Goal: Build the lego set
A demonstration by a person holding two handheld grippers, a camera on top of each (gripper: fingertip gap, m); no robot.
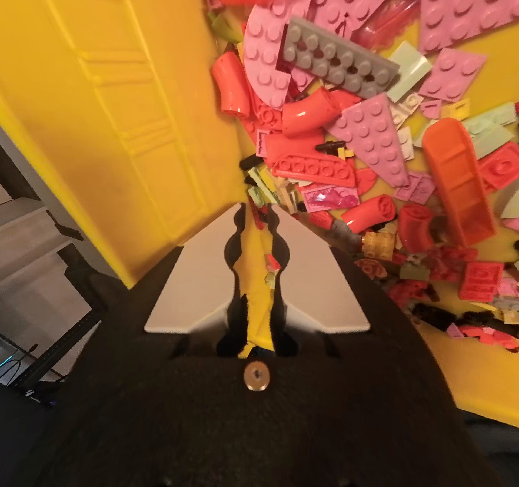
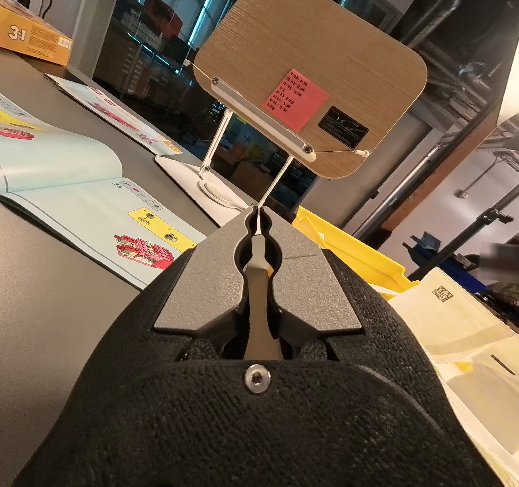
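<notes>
The left gripper (image 1: 256, 209) is down inside a yellow bin (image 1: 118, 102), close to the corner where the ribbed wall meets the floor. Its jaws stand slightly apart, with a narrow strip of yellow showing between the wavy black pads. At the very tips lies a thin dark red piece (image 1: 255, 216), but the picture is blurred there and I cannot tell whether the pads press on it or it just lies under them.

Just beyond the tips sits a clutter of small pale green and cream bricks (image 1: 265, 189). Up and to the right the pile spreads across the bin floor: a coral studded plate (image 1: 314, 171) near the tips, a pink tile with a clear magenta piece (image 1: 331, 198) beside it, coral curved tubes (image 1: 309, 114), big pink wedge plates (image 1: 373, 136), a grey plate with holes (image 1: 339, 60) lying on top of them, and an orange ribbed scoop-like piece (image 1: 460, 181) well off to the right.

The right gripper (image 2: 259, 209) is held above the grey counter (image 2: 56, 305), well apart from the bricks. Its jaws are clenched, tips all but meeting, with nothing between them. Ahead of it stands a wooden-backed stand (image 2: 309, 60) on a white base, with a pink note stuck on it. An open instruction booklet (image 2: 92, 215) lies to the left on the counter, a second booklet (image 2: 118, 114) farther back, and a yellow box (image 2: 31, 38) at the far left. The rim of the yellow bin shows just right of the jaws.
</notes>
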